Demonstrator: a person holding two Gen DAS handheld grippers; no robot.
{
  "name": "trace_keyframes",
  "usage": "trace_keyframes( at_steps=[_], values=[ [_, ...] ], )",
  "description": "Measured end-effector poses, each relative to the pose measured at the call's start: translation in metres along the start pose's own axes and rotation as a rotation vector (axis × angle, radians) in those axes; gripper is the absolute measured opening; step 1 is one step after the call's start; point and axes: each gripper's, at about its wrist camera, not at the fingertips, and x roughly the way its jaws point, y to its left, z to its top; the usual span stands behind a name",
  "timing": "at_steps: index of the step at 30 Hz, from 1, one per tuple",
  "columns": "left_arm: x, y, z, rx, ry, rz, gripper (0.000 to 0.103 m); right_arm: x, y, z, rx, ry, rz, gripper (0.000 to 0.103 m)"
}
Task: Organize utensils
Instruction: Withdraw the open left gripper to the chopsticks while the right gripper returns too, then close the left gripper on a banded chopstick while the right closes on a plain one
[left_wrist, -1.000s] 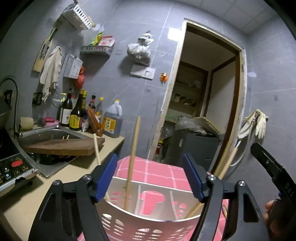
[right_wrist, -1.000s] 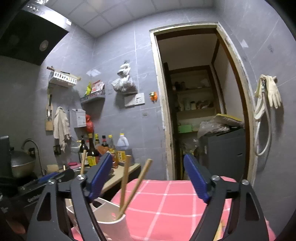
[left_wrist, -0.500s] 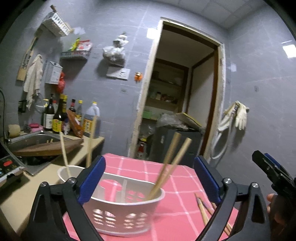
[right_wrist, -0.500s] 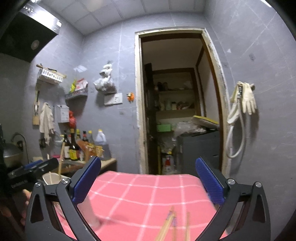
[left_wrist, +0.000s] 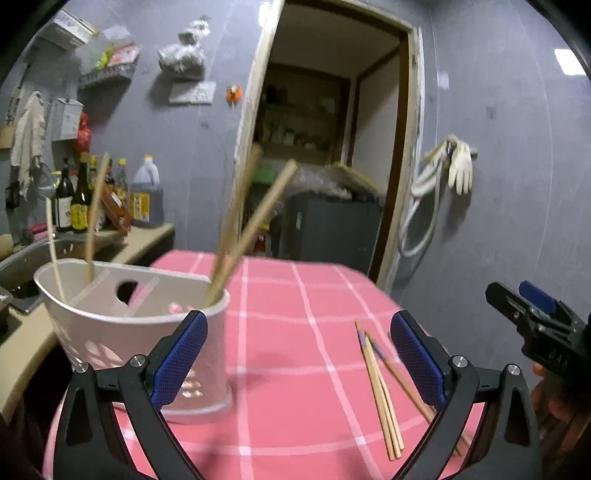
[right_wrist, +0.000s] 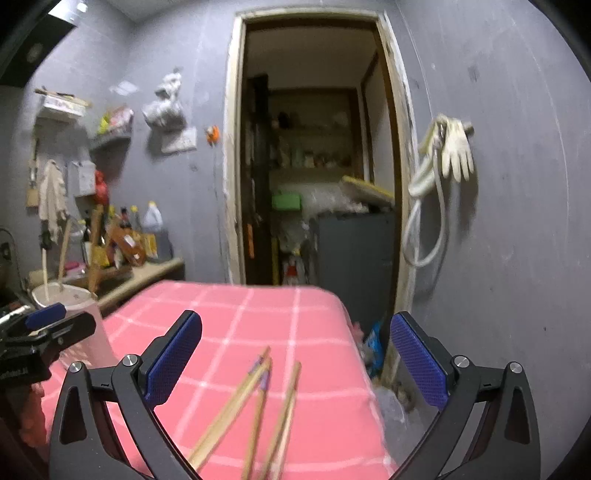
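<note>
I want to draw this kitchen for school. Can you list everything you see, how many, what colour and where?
Chopsticks on table: three or four, tan, lying on the tablecloth.
Chopsticks in holder: four, tan, standing tilted.
Utensil holder: one, white, table's left edge.
Tablecloth: one, pink with white checks.
Bottles: several, dark and amber, on the counter.
Gloves: pale pair, hung right of the doorway.
Hose: one, white, under the gloves.
Left gripper: black, blue pads, open.
Right gripper: same, open.
</note>
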Motion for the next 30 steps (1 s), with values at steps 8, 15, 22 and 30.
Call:
trace_keyframes(
  at_steps=[8, 15, 22, 30],
  values=[
    [0.038, -0.017, -0.017, 0.048, 0.141, -0.036, 0.097, 0.029, -0.019, -0.019, 0.037, 0.171, -0.013, 0.079],
    [0.072, -0.034, -0.025, 0.095, 0.246, -0.088, 0.095, 0.053, -0.03, -0.036, 0.051, 0.326, 0.02, 0.057],
    [0.107, -0.043, -0.03, 0.117, 0.375, -0.135, 0.069, 0.075, -0.033, -0.048, 0.063, 0.462, 0.077, 0.039],
    [0.138, -0.049, -0.037, 0.118, 0.484, -0.162, 0.052, 0.091, -0.032, -0.057, 0.077, 0.561, 0.119, 0.028]
  ],
)
